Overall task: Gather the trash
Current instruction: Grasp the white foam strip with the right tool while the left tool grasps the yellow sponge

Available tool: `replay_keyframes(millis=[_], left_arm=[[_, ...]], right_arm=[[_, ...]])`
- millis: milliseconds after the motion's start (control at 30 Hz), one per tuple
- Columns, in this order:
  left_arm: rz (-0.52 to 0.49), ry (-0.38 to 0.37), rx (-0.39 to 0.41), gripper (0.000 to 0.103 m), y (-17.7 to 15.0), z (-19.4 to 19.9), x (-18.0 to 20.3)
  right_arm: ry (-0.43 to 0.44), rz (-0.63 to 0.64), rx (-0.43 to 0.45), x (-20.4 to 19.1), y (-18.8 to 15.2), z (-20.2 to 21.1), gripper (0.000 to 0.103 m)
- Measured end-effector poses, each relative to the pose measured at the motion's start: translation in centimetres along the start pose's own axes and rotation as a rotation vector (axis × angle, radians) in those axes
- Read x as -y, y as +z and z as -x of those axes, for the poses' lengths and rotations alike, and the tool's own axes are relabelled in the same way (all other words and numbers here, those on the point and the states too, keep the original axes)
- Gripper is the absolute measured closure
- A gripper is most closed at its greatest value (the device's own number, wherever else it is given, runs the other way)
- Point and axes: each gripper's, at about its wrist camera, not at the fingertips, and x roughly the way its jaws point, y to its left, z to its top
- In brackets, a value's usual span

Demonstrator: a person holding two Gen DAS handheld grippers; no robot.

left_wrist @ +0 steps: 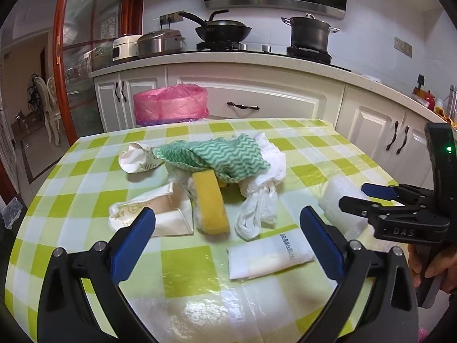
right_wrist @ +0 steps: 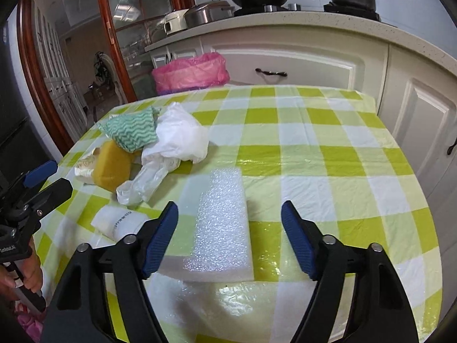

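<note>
Green-and-white checked plastic covered the worktop (left_wrist: 94, 177) where we held both tools above the trash. Our left tool (left_wrist: 227, 230) hung with its blue-padded jaws spread wide and empty, above a flat white packet (left_wrist: 268, 257) with printed text, and just short of a yellow sponge (left_wrist: 210, 203) and a crumpled paper wrapper (left_wrist: 160, 214). Behind the sponge lay a green wavy-patterned cloth (left_wrist: 220, 154), draped over a white plastic bag (left_wrist: 260, 200), with a crushed paper cup (left_wrist: 137, 158) touching the cloth's left end. Our right tool (right_wrist: 228, 238) was likewise wide open and gripping nothing; a white foam sheet (right_wrist: 222, 225) lay flat on the worktop between its fingers, nearer the left one, which it did not touch. From the left wrist camera that foam showed beside the right tool's fingertips. Beyond the worktop's far edge, on the floor by the white cabinets (left_wrist: 257, 97), stood a bin lined with a pink bag (left_wrist: 171, 103).
</note>
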Motion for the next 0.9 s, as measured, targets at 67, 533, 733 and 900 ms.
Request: replay_keyframes(millis=[67,533,733,900], left_arm=[[0.000,0.003,-0.003,0.005,0.0,-0.2,0.1],[0.036,0.055,-0.043,0.017,1.0,-3.5,-1.2],[0.058,0.068,-0.068,0.034,1.5,-5.6,-1.4],[0.051,0.070,-0.100,0.058,1.5,-7.0,-1.4]], right_arm=[[0.007,-0.004,-0.016,0.1,-0.2,-0.4,0.042],[0.061,-0.002,0.030,0.0,0.2,-0.2,0.068],[0.085,0.004,0.062,-0.4,1.1,0.5,0.068],[0.096,0.012,0.071,-0.6,1.4,0.8,0.068]])
